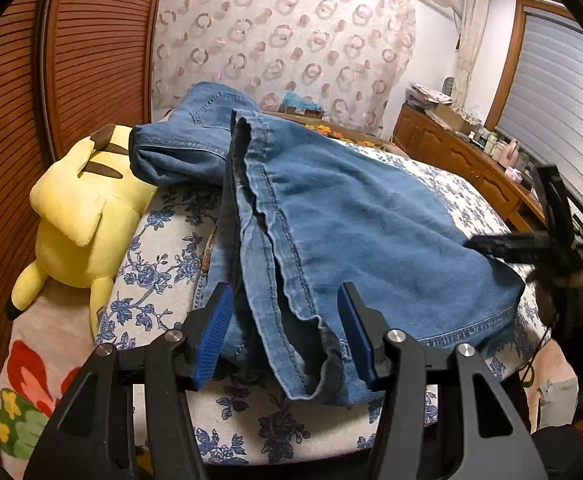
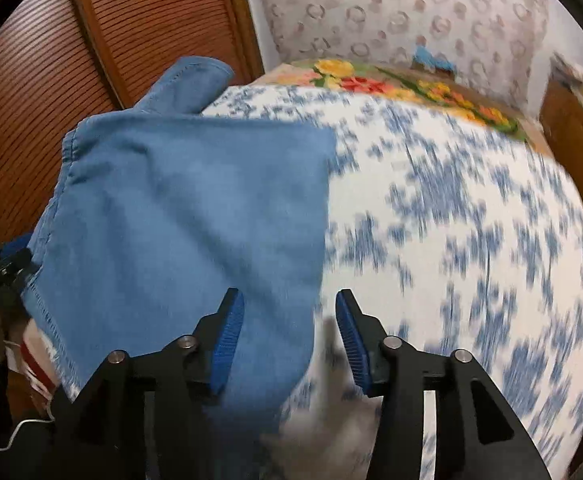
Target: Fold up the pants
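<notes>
Blue denim pants [image 1: 331, 216] lie on the bed, folded lengthwise, with the leg hems bunched near me and the waist end raised at the far left. My left gripper [image 1: 287, 332] is open, its blue pads either side of the near hem edge, not closed on it. In the right wrist view the pants [image 2: 187, 220] fill the left half. My right gripper [image 2: 289, 340] is open over the pants' right edge, one pad above denim, the other above the bedsheet. The right gripper also shows in the left wrist view [image 1: 531, 246] at the pants' right corner.
The bed has a white sheet with blue flowers [image 1: 163, 248]. A yellow plush toy [image 1: 79, 216] lies at the bed's left edge by a wooden slatted door [image 1: 91, 40]. A wooden dresser [image 1: 463, 160] with clutter stands to the right. A floral blanket [image 2: 411, 84] lies at the far end.
</notes>
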Action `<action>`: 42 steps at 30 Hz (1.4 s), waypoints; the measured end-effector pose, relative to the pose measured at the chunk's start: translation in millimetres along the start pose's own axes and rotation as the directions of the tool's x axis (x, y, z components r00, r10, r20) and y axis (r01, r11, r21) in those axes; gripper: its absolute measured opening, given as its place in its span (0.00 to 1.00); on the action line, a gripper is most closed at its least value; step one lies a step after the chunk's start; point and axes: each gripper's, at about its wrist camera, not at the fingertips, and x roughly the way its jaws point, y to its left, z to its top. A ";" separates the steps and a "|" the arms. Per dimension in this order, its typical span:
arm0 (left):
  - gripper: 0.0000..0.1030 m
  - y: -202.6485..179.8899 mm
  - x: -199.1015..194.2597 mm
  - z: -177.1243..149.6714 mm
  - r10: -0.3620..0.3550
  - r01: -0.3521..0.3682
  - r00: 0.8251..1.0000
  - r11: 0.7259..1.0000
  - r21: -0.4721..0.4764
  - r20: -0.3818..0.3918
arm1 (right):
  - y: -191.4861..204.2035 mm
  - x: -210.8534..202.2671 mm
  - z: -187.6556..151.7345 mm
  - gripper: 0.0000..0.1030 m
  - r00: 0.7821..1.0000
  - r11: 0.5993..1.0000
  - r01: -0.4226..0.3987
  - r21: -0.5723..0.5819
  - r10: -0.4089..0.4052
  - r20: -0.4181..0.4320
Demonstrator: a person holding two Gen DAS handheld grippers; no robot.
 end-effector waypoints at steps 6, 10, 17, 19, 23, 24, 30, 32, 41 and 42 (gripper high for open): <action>0.54 -11.9 -6.6 3.8 0.004 -0.005 1.000 1.000 0.028 0.025 | 5.8 -27.8 -27.8 0.51 0.999 0.996 -0.041 0.081 0.039 0.022; 0.54 -22.0 -13.6 8.7 -0.007 0.004 0.999 0.999 0.051 0.048 | 5.4 -34.2 -42.0 0.51 0.995 0.987 -0.096 0.130 0.092 0.030; 0.54 -46.8 -9.7 13.7 -0.051 0.047 0.998 0.995 0.085 0.045 | 10.8 -28.0 -45.4 0.51 0.988 0.976 -0.154 0.151 0.152 0.025; 0.54 -53.7 -5.2 12.8 -0.061 0.058 0.998 0.993 0.099 0.034 | 13.2 -23.8 -44.8 0.51 0.986 0.975 -0.165 0.151 0.164 0.022; 0.54 -70.5 5.0 9.2 -0.081 0.079 0.997 0.988 0.132 0.005 | 13.1 -24.3 -45.4 0.50 0.986 0.974 -0.167 0.154 0.164 0.033; 0.54 -73.3 6.9 9.1 -0.083 0.082 0.997 0.987 0.136 0.000 | 13.9 -24.8 -45.4 0.50 0.986 0.974 -0.166 0.151 0.162 0.036; 0.54 -84.0 15.4 5.4 -0.094 0.096 0.995 0.982 0.160 -0.023 | 19.8 -29.6 -47.6 0.23 0.984 0.977 -0.174 0.126 0.167 0.067; 0.54 -85.3 19.0 3.4 -0.091 0.096 0.995 0.982 0.165 -0.035 | 21.4 -34.0 -47.9 0.20 0.981 0.976 -0.181 0.120 0.172 0.085; 0.54 -80.9 35.7 -11.3 -0.054 0.067 0.995 0.984 0.162 -0.085 | 32.8 -66.4 -44.0 0.18 0.964 0.976 -0.206 0.072 0.190 0.184; 0.54 -79.3 37.1 -13.1 -0.052 0.066 0.995 0.985 0.160 -0.089 | 34.8 -69.6 -43.1 0.18 0.962 0.976 -0.208 0.064 0.192 0.193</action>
